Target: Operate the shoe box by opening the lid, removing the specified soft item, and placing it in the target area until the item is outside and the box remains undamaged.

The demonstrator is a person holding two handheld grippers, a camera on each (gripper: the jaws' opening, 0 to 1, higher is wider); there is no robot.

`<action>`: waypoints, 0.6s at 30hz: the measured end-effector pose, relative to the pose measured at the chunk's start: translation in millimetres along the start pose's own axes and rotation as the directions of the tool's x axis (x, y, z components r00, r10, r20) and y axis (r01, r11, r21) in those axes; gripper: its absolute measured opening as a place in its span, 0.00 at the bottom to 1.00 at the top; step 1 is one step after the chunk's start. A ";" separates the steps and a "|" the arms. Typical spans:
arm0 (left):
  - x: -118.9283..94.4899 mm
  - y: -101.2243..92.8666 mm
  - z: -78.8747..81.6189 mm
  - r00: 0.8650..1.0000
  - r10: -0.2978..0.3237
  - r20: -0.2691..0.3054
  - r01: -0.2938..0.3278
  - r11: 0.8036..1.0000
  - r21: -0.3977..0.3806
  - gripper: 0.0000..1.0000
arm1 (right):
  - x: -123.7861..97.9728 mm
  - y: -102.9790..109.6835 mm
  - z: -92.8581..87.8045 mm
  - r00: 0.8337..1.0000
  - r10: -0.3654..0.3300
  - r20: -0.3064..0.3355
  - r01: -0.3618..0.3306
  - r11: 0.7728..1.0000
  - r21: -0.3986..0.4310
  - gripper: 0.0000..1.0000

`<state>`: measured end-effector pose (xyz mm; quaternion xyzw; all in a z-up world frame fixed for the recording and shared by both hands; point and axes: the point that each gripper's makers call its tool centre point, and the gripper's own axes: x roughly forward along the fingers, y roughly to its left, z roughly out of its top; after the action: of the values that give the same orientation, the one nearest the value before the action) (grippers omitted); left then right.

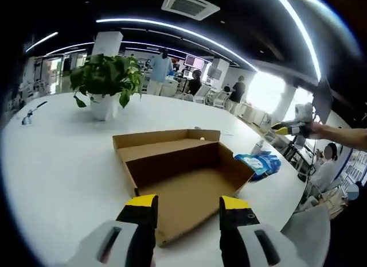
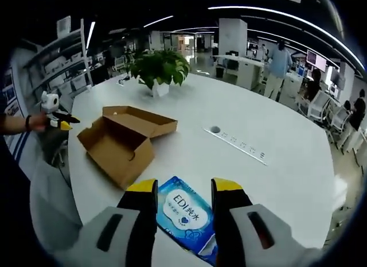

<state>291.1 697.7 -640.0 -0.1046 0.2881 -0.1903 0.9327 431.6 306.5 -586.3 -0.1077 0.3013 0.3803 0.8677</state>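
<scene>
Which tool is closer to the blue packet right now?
Right. The right tool straddles the blue packet, jaws either side. The left tool sits at the open shoe box, with the packet beyond the box's far side.

Blue soft pack (image 2: pixel 186 216) reads "EDI" plus Chinese characters "纯水".

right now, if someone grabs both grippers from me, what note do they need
Left gripper: open, holding nothing, hovering over the near edge of the shoe box.
Right gripper: open, jaws on either side of the blue soft pack, not closed on it.
Shoe box: open on the white table, lid folded back, nothing visible inside, no visible damage.
Blue soft pack: lying on the table outside the box.
Done: lid opened, item out.
Left: check the pack is in the target area, which I cannot identify here, then pull both grippers clear.
</scene>
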 end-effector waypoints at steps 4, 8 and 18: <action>-3.9 18.3 -4.5 0.998 0.068 0.013 -0.067 0.996 -0.063 0.43 | 2.4 2.6 1.9 1.000 0.007 0.008 -0.007 1.000 0.005 0.34; -3.0 26.0 -10.5 0.995 0.096 0.005 -0.095 0.991 -0.090 0.43 | 3.3 5.2 -0.9 1.000 0.020 0.002 -0.020 1.000 -0.001 0.35; 20.6 40.8 -29.4 0.982 0.176 -0.062 -0.184 0.969 -0.168 0.39 | -4.7 14.9 -13.2 0.999 0.038 0.004 -0.038 0.999 0.032 0.34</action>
<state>301.9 723.5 -686.5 -0.1542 0.3334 -0.0817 0.9265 412.5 308.5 -593.3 -0.0874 0.3076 0.3921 0.8625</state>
